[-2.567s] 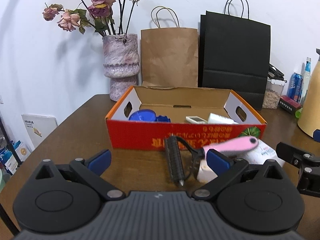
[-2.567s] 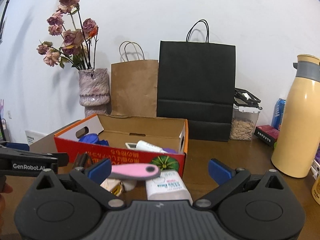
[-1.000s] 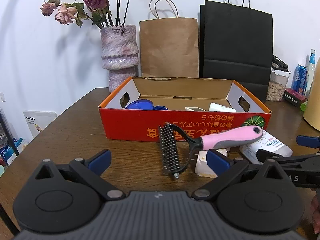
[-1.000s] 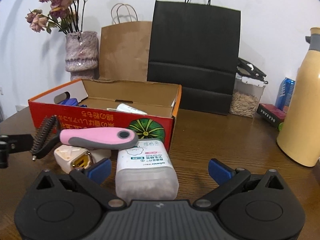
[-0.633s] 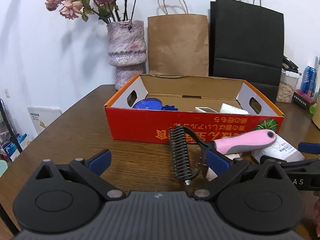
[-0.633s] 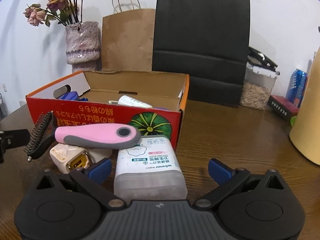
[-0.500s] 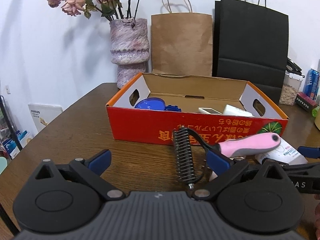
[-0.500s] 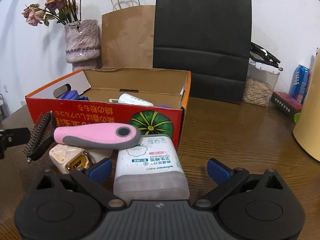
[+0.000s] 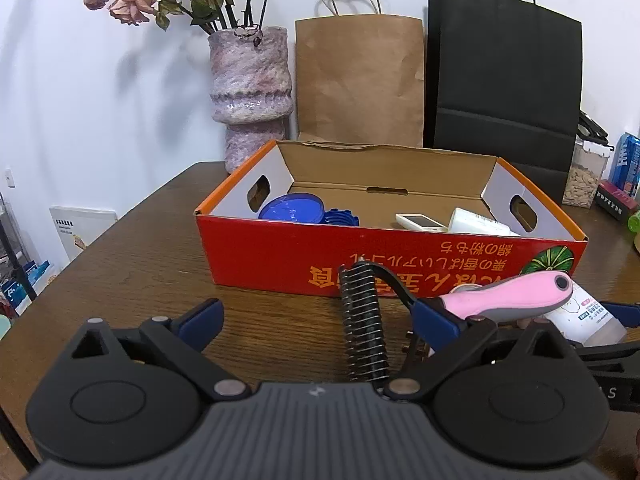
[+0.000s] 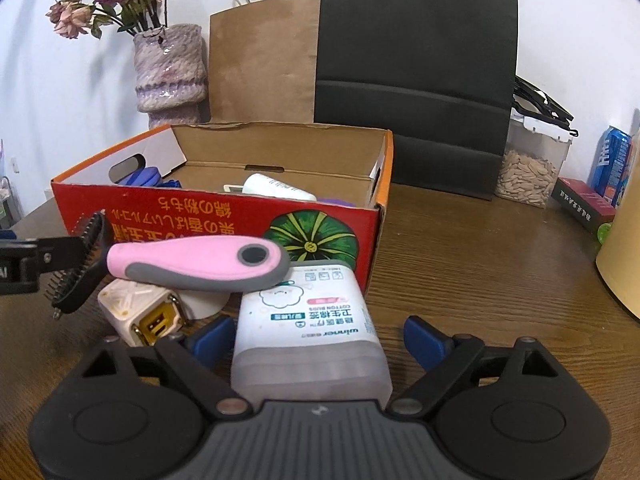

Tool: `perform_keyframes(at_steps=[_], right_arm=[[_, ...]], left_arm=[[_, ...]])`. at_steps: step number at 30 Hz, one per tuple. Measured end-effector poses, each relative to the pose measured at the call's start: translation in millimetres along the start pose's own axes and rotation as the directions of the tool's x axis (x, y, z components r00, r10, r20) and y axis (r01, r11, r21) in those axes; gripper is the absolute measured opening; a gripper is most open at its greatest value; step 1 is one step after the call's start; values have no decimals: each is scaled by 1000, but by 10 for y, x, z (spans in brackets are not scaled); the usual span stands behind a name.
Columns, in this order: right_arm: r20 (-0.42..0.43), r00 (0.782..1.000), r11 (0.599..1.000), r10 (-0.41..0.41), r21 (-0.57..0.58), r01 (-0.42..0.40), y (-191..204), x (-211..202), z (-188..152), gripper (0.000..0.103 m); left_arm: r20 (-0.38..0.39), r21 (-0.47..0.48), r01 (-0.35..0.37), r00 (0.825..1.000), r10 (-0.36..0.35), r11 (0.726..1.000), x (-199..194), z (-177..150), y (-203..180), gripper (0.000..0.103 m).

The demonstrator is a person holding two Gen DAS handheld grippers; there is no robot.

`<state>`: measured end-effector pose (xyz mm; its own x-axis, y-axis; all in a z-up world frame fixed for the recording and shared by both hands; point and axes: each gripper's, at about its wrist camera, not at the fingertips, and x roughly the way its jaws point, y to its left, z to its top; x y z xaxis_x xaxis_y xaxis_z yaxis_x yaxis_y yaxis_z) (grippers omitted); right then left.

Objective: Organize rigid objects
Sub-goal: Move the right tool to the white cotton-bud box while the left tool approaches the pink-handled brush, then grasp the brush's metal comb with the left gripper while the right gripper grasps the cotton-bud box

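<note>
Right wrist view: right gripper (image 10: 320, 334) closing around cotton-bud box (image 10: 310, 330), pads not yet pressing | left gripper (image 9: 320, 320) wide open, empty, near pink-handled comb (image 9: 504, 294).

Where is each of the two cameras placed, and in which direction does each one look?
Left wrist: sits on the left tool, looks over the open red box to the wall; its own two fingers show, the right tool's arm at right.
Right wrist: sits on the right tool, faces the same box; its fingers stand either side of the cotton bud box.
Shared: the red box and the pink-handled grooming comb.
</note>
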<state>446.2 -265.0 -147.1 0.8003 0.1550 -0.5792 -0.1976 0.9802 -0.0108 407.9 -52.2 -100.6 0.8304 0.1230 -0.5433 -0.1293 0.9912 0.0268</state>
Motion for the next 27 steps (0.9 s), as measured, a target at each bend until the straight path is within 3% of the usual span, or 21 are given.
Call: perform_keyframes(at_steps=[6, 19, 22, 24, 26, 27], right_arm=[[4, 1000, 1000, -5, 4, 5, -3, -4, -2, 91], [5, 1000, 1000, -7, 2, 7, -2, -4, -2, 91], [4, 1000, 1000, -8, -2, 8, 4, -3, -3, 91], [3, 1000, 1000, -10, -6, 10, 10, -3, -3, 91], [4, 1000, 1000, -12, -9, 12, 18, -4, -1, 91], [4, 1000, 1000, -13, -10, 13, 20, -6, -1, 91]], left_arm=[[-27, -12, 23, 999, -24, 1000, 55, 7, 22, 84], [-67, -19, 74, 995, -75, 997, 197, 13, -23, 68], [-76, -19, 89, 993, -90, 996, 220, 11, -35, 57], [-85, -15, 103, 991, -104, 995, 236, 8, -48, 35], [-92, -14, 127, 987, -128, 992, 245, 1, -59, 24], [-90, -11, 128, 988, -128, 992, 235, -2, -68, 25]])
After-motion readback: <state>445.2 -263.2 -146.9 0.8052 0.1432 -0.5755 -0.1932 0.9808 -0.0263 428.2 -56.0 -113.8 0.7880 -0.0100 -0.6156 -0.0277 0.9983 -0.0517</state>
